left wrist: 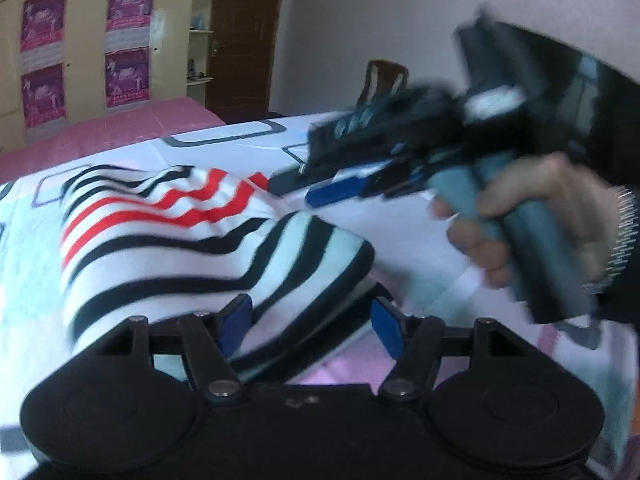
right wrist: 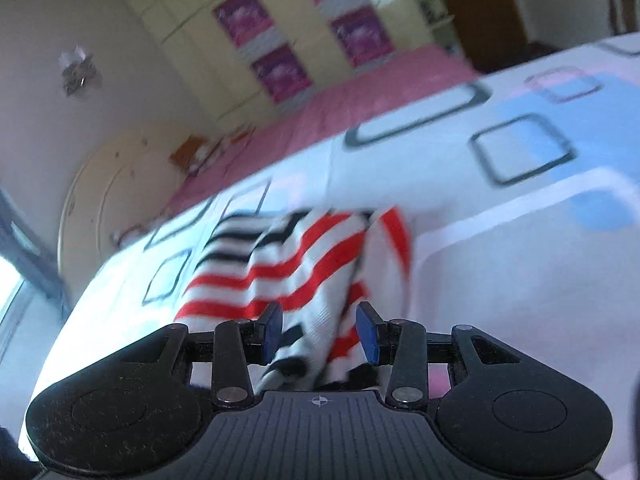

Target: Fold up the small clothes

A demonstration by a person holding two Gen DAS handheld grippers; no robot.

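Left wrist view: striped garment [left wrist: 180, 248] lies between both grippers' parted fingers [left wrist: 236, 316], gripped by neither

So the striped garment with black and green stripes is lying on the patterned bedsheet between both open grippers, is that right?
Not quite: the striped garment has black and red stripes, not green, as the right wrist view shows. It does lie on the patterned bedsheet, between the fingers of the open left gripper and right gripper.

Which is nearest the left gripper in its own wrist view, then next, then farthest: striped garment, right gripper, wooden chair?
1. Striped garment, between the left gripper's open fingers.
2. Right gripper, ahead to the right, above the bedsheet.
3. Wooden chair, behind the bed.
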